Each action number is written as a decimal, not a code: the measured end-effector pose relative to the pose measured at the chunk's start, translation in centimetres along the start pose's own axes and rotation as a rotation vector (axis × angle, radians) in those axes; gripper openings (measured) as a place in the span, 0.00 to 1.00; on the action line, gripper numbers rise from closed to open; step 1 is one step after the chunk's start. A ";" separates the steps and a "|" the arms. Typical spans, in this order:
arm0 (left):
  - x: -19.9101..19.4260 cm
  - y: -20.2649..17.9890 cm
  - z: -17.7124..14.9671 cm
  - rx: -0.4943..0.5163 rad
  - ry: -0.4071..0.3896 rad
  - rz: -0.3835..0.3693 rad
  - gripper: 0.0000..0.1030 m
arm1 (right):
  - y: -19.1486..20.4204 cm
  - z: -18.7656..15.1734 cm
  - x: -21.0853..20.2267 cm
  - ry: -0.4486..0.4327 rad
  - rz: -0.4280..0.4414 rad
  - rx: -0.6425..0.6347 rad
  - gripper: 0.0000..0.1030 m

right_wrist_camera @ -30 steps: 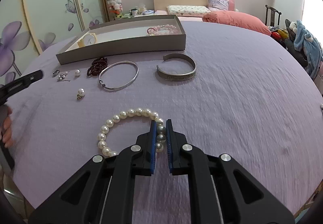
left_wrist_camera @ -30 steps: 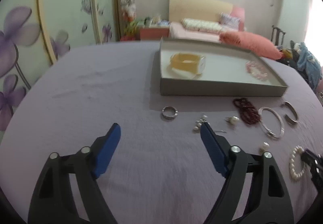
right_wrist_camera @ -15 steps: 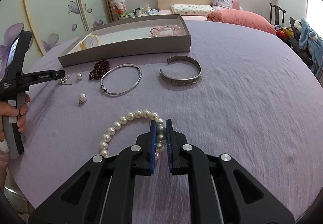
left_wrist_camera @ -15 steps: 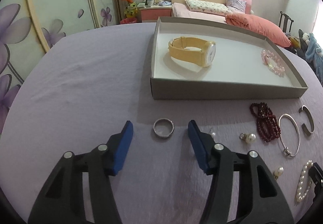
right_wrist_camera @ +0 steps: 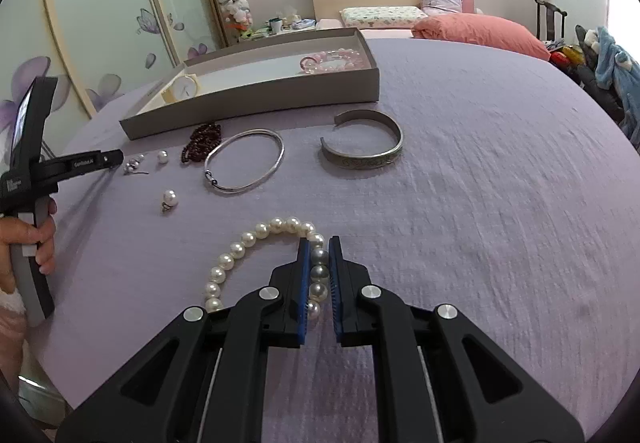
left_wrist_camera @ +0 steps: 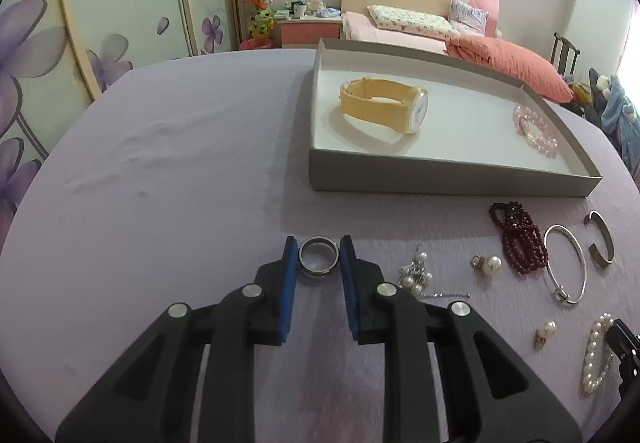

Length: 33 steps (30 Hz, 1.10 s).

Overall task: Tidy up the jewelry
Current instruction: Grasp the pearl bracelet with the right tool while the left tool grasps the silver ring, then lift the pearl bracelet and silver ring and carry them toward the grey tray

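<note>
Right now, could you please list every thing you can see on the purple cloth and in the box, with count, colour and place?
Box: one, grey outside, white inside, far side of the cloth.
Watch: one, yellow strap, inside the box, left part.
Pink bead bracelet: one, inside the box, right part.
Ring: one, silver, on the cloth between the left fingers.
Dark red bead bracelet: one, in front of the box.
Thin bangle: one, silver, beside the red beads.
Cuff: one, silver, open, right of the bangle.
Pearl earrings: two single, white; a small cluster beside them.
Pearl bracelet: one, white, nearest.
Left gripper: closing around the ring.
Right gripper: shut on the pearl bracelet.
</note>
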<state>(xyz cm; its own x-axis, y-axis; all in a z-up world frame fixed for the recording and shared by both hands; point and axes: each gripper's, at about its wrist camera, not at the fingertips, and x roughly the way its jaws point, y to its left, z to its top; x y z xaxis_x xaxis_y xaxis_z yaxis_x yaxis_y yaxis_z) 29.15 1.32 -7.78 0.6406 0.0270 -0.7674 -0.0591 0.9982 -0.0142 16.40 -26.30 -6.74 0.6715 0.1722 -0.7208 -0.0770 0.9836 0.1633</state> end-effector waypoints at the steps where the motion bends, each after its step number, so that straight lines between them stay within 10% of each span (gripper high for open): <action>1: -0.4 0.1 -0.1 -0.001 -0.011 0.000 0.21 | 0.0 0.0 -0.2 -0.011 0.011 0.002 0.10; 33: -13.0 0.6 -3.6 -0.008 -0.366 -0.022 0.21 | 2.8 3.9 -6.1 -0.330 0.103 -0.069 0.10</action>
<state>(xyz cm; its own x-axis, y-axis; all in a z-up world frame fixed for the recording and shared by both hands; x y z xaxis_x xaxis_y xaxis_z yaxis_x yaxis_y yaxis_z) 18.04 1.40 -0.08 0.8734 0.0243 -0.4864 -0.0471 0.9983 -0.0346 14.96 -24.83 0.77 0.8588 0.2549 -0.4444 -0.1989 0.9653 0.1693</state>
